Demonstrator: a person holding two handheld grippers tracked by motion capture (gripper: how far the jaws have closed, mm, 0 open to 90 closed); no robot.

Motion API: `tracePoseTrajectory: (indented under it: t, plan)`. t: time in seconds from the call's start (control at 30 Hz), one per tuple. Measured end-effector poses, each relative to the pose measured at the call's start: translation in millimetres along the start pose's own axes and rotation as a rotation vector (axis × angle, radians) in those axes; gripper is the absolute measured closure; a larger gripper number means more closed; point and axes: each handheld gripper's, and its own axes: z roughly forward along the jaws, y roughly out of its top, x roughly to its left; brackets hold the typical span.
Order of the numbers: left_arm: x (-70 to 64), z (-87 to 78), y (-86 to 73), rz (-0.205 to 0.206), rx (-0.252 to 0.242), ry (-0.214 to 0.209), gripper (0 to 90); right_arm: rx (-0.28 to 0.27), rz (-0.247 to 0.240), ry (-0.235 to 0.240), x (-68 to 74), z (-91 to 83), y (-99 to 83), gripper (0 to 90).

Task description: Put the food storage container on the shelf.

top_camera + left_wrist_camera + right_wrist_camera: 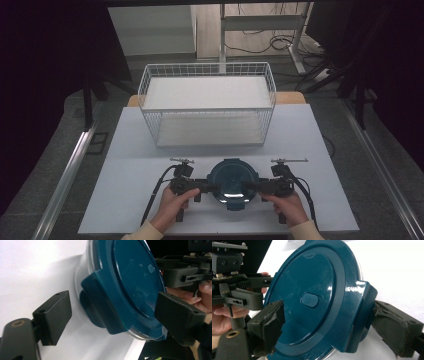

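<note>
Near the tabletop's front edge, spread left tongs [110, 317] and right tongs [337, 327] flank a round, dark-teal-lidded clear container [232, 181]; likely rigid, slippery — grip its side latches.

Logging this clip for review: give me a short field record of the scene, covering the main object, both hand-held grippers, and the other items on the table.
main object: round container with dark teal lid, flat on the table near its front edge
left hand-held gripper: jaws open, straddling a latch tab on the lid's edge, not closed on it
right hand-held gripper: jaws at either side of the opposite latch tab; contact unclear
hands: left hand and right hand each hold a gripper
other items: empty white wire basket behind the container
surface: white table
</note>
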Motion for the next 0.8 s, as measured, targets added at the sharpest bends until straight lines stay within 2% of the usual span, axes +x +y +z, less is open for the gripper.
tracePoseTrajectory:
  t: [0.17,0.23,0.27,0.33,0.37,0.4,0.43,0.5,0.57,0.67,0.8]
  plan:
    - [1.0,3.2,-0.8,-0.015,0.013,0.003,17.7,0.025,0.02,-0.001,-1.3,2.6,-1.0,16.5]
    - [3.7,4.8,-1.7,-0.038,0.014,-0.025,18.5,0.035,0.029,0.007,-2.2,4.4,-1.4,18.1]
    - [6.6,6.9,-2.6,-0.069,0.022,-0.055,19.3,0.04,0.039,0.015,-2.6,5.2,-1.4,18.1]
    - [7.3,9.3,-3.4,-0.072,0.027,-0.068,21.5,0.064,0.071,0.035,-4.6,6.3,-0.9,19.5]
    - [5.6,8.8,-3.2,-0.064,0.018,-0.056,22.4,0.065,0.078,0.037,-5.4,5.3,-0.6,21.4]
    - [4.3,7.5,-2.9,-0.059,0.009,-0.044,25.5,0.066,0.106,0.054,-8.1,2.5,-0.4,25.0]
    - [3.5,6.5,-2.7,-0.059,-0.002,-0.037,25.5,0.066,0.106,0.054,-8.1,2.5,-0.4,25.0]
    - [4.2,5.4,-2.6,-0.066,-0.001,-0.038,27.4,0.054,0.124,0.067,-10.0,0.2,-1.2,28.6]
    - [4.0,4.4,-2.6,-0.076,0.0,-0.036,28.0,0.039,0.129,0.073,-8.7,-4.0,-1.0,33.2]
    - [1.0,2.8,-3.5,-0.076,-0.002,-0.023,28.6,0.026,0.134,0.074,-7.9,-5.6,-1.3,35.1]
    - [-2.7,1.3,-6.4,-0.09,-0.038,-0.016,30.6,0.015,0.129,0.071,-5.1,-8.7,-2.7,37.6]
